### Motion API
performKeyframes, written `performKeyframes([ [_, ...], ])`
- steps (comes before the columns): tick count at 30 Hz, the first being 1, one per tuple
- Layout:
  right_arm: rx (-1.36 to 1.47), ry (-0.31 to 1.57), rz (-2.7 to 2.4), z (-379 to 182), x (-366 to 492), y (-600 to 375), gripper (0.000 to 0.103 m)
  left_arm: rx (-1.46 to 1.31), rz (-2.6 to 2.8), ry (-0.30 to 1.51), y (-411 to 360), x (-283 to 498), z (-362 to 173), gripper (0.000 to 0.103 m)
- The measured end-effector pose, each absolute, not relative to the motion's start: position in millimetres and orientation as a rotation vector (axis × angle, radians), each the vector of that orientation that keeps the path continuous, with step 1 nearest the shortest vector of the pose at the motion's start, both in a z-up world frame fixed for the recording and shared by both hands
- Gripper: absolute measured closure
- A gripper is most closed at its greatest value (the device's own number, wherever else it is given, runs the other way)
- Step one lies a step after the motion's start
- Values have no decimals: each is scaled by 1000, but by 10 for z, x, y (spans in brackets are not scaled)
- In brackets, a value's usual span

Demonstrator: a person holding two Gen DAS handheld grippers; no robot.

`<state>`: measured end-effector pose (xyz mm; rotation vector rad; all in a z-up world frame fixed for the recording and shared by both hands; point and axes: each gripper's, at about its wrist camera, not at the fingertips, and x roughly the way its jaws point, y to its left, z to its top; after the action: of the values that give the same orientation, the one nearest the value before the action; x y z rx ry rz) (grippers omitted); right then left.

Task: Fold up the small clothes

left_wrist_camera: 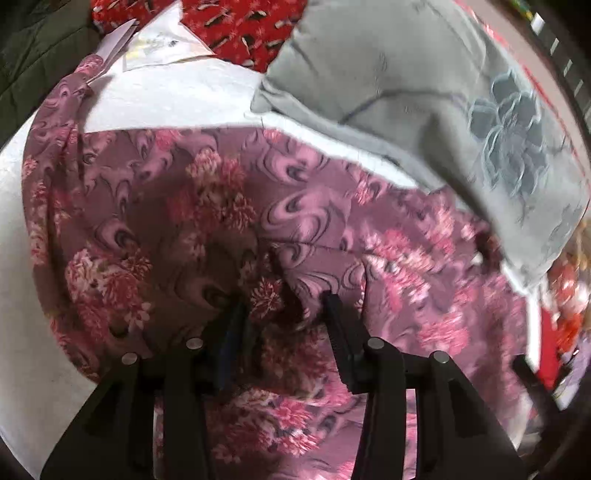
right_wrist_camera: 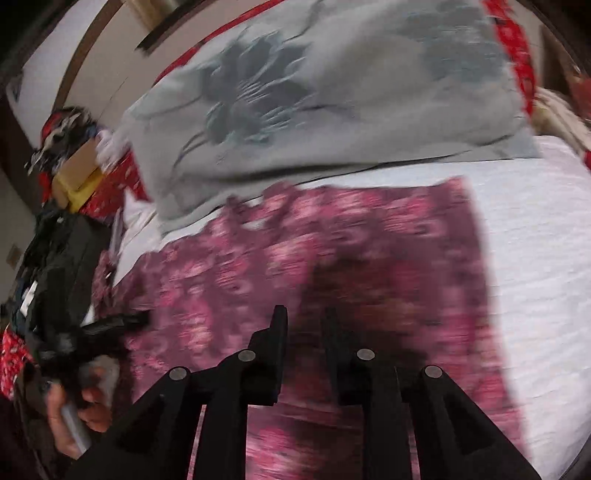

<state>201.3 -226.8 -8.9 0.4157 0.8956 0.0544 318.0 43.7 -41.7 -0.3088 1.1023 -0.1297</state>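
Observation:
A mauve cloth with pink flowers point(left_wrist_camera: 192, 206) lies spread on a white sheet point(left_wrist_camera: 177, 96). My left gripper point(left_wrist_camera: 282, 302) is open, its fingers pressed down into a bunched fold of the cloth. In the right wrist view the same cloth point(right_wrist_camera: 369, 236) is blurred by motion. My right gripper point(right_wrist_camera: 304, 317) hovers just above its near part, jaws slightly apart with nothing between them. The left gripper and the hand holding it point(right_wrist_camera: 85, 402) show at the left edge of that view.
A grey pillow with a blue flower point(left_wrist_camera: 443, 92) lies behind the cloth, also in the right wrist view point(right_wrist_camera: 314, 92). Papers point(left_wrist_camera: 155, 40) and red patterned fabric point(left_wrist_camera: 243, 29) lie at the back. Boxes and clutter point(right_wrist_camera: 74, 170) stand at the left.

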Motion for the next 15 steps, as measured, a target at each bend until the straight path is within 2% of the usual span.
performKeyframes([
  [5, 387, 914, 168, -170, 2366, -1639, 81, -543, -171, 1022, 962, 3164, -110, 59],
  [7, 370, 921, 214, -205, 2503, -1377, 81, -573, -151, 992, 1262, 3248, 34, 52],
  [9, 321, 925, 265, -278, 2605, -1122, 80, -533, -65, 971, 1577, 3417, 190, 47],
  [11, 261, 948, 272, -412, 2636, -933, 70, -460, 26, 953, 1866, 3646, 316, 36],
  [13, 210, 906, 257, -542, 2572, -813, 66, -347, 138, 973, 2083, 3952, 365, 26],
  [15, 162, 842, 249, -581, 2461, -729, 62, -256, 214, 1040, 2237, 4266, 319, 25],
])
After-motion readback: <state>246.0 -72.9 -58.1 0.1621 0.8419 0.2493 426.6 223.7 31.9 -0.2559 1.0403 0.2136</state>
